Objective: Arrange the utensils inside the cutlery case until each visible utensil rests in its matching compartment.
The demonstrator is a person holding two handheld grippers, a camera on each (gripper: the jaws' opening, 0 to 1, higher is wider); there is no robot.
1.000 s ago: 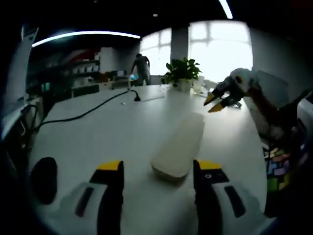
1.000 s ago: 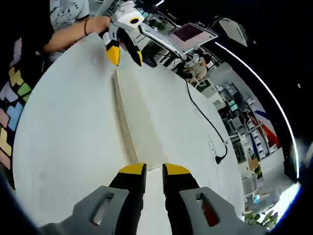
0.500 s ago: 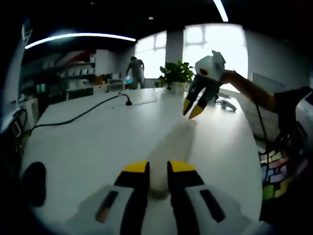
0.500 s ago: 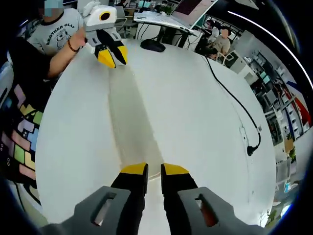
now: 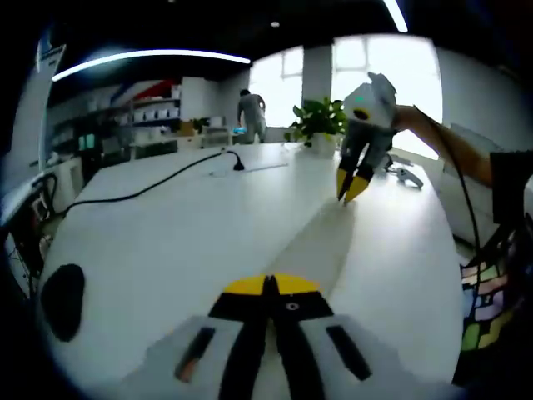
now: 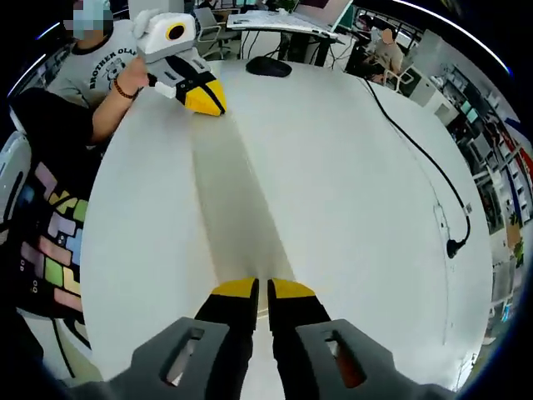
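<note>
You held the case [image 5: 312, 250] flat on the table [image 5: 166, 233], closed, one gripper at each end. In the left gripper view your left gripper [image 5: 268, 286] sat at 6 o'clock with its jaws together at the near end of the case; whether they pinched its edge could not be told. The case's long axis ran from there toward 1 o'clock, ending at your right gripper [image 5: 352, 187]. In the right gripper view the right gripper [image 6: 260, 289] showed jaws nearly together at its own end of the case [image 6: 237, 217], the left gripper [image 6: 208, 98] at 11 o'clock. Each gripper was equally near its own end. No utensils were visible; opening likely comes first.
</note>
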